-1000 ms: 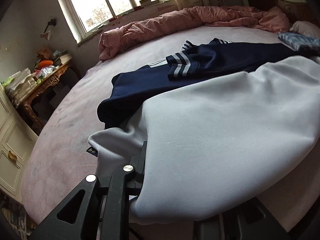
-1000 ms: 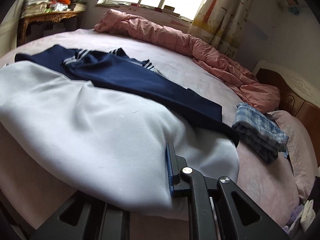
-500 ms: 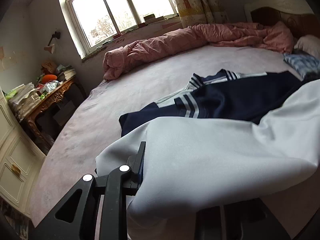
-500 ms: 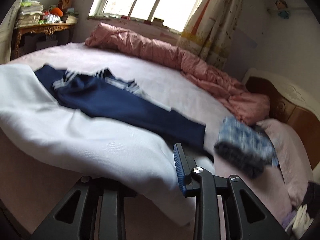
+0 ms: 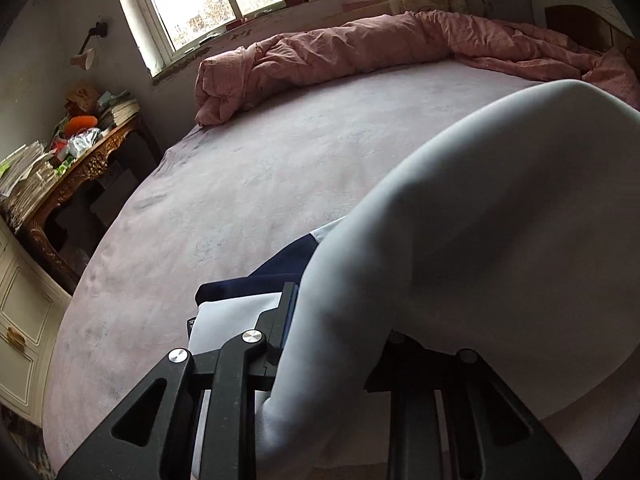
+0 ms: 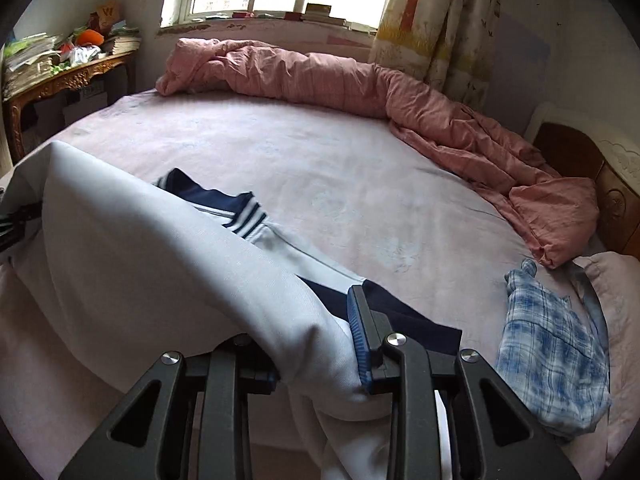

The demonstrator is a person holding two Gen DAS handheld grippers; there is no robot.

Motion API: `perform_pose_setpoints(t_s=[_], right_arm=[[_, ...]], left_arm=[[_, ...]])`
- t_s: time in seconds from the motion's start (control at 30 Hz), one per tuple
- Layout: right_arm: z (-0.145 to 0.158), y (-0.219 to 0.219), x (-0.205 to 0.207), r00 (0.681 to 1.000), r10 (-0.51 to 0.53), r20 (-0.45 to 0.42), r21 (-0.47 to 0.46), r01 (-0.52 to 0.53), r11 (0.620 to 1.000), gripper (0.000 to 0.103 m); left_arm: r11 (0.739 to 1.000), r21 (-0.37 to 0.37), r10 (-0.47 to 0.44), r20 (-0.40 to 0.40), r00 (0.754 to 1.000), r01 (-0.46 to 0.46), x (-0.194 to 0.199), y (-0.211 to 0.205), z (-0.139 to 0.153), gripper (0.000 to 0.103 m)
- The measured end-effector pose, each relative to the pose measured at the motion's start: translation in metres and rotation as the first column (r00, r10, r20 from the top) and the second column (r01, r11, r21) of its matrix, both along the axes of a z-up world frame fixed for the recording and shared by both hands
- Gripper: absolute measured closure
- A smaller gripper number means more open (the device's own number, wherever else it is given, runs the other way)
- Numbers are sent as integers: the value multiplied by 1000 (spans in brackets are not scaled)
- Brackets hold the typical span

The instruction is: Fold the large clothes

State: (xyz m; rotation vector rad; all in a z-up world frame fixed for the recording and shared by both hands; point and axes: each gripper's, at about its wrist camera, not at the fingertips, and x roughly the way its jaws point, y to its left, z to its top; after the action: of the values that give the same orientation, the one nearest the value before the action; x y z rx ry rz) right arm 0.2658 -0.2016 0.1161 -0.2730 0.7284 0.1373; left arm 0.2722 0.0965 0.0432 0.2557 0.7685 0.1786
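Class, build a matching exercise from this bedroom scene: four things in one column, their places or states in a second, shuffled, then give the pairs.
1. pink duvet
2. white garment
3. plaid shirt
4. orange object

A. on the cluttered side table
B. clamped by the right gripper
C. bunched along the bed's window side
D. lying near the pillow

Pairs: 1-C, 2-B, 3-D, 4-A

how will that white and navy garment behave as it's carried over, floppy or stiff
Probably floppy: the white and navy garment sags in a soft arch between the left gripper and right gripper. It looks thick, so likely somewhat heavy. Its loose navy part may trail on the bed.
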Motion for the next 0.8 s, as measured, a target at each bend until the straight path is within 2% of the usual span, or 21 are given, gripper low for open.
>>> perform_pose_setpoints(t_s=[0.1,0.23,0.37,0.43,0.5,0.6,0.7,0.8], right_arm=[[-16,3,12,1000,-5,-6,-47,5,999,73],[-23,-8,6,1000,-10,8,38,10,999,72],[-16,-8,-4,1000,8,7,38,-9,999,72],[-13,-10,-7,1000,8,-5,56,-7,998,73],[-8,-10,-12,999,8,-33,59,-6,998,78],[11,-6,-43,996,87,-9,14,-87,996,81],[25,-9,-87,989,149,-2,-13,-149,989,81],[27,-14,-131,979,201,-33,-39,-202,979,81]], left_arm=[[999,21,-33,16,999,33,-4,-4,-5,79],[998,-4,-62,8,998,62,-16,-1,-4,75],[997,-60,-51,37,998,53,-28,11,7,75],[993,-101,-49,53,997,54,-34,15,14,86],[992,-108,-61,42,997,65,-43,14,21,89],[993,-74,-88,22,996,89,-72,9,33,90],[984,-111,-138,5,990,138,-111,16,42,90],[968,-166,-193,-10,981,189,-151,23,49,90]])
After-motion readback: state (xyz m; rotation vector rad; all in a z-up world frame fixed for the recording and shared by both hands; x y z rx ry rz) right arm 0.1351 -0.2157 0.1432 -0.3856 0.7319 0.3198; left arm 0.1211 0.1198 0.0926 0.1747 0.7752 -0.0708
